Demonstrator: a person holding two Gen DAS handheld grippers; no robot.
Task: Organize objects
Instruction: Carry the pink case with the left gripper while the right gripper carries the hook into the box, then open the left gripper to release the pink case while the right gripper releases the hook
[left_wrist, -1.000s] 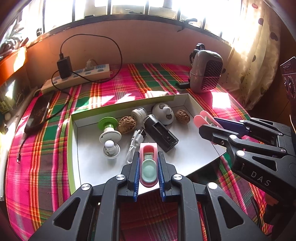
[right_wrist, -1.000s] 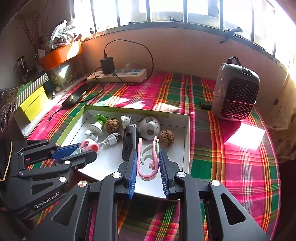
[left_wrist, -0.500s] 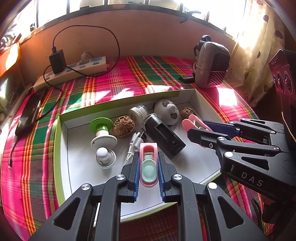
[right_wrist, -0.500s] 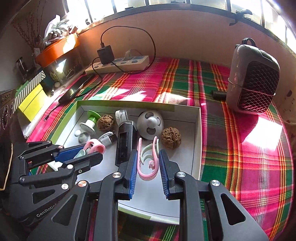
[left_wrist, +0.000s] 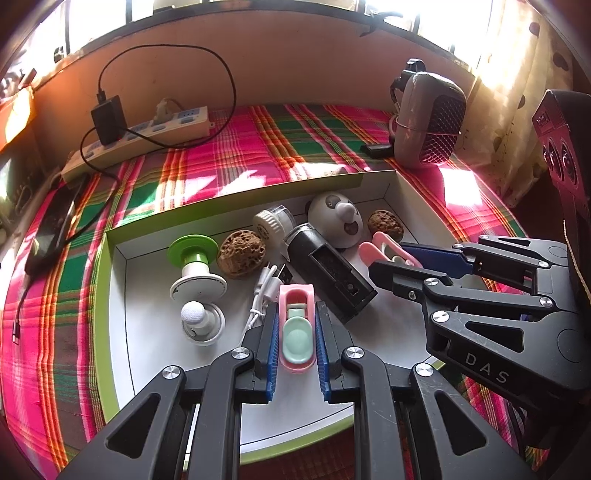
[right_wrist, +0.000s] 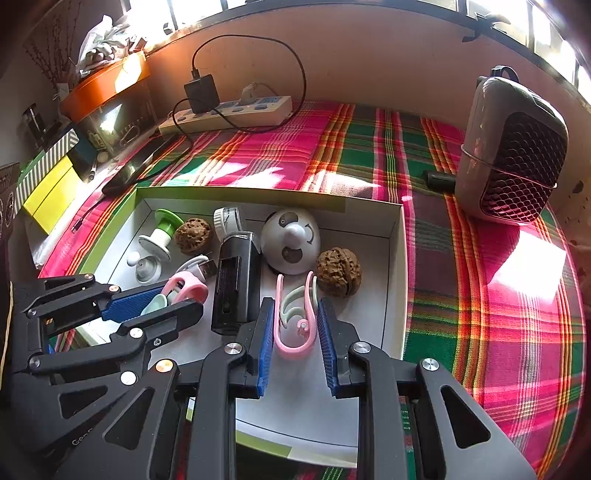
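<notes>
1. Both grippers have come down and forward over the white box (left_wrist: 122, 332) since the earlier frames; its floor now fills more of each view, and the items inside it lie just where they did
2. Left gripper (left_wrist: 295, 332) is clenched on a pink case with a mint insert (left_wrist: 297, 326); the case's long axis runs along the fingers, its far end pointing into the box toward the white cable (left_wrist: 264, 291) and the black device (left_wrist: 328, 273)
3. Right gripper (right_wrist: 294, 328) grasps a pink U-shaped clip (right_wrist: 293, 347) by its two legs, bend toward the camera, open ends pointing at the round white gadget (right_wrist: 291, 240) and the walnut (right_wrist: 338, 271)
4. Each held thing hangs over bare box floor; whether either touches it I cannot tell
5. Judged from this, the release comes next: the left hand has room just ahead of the cable, the right hand between the black device and the walnut
</notes>
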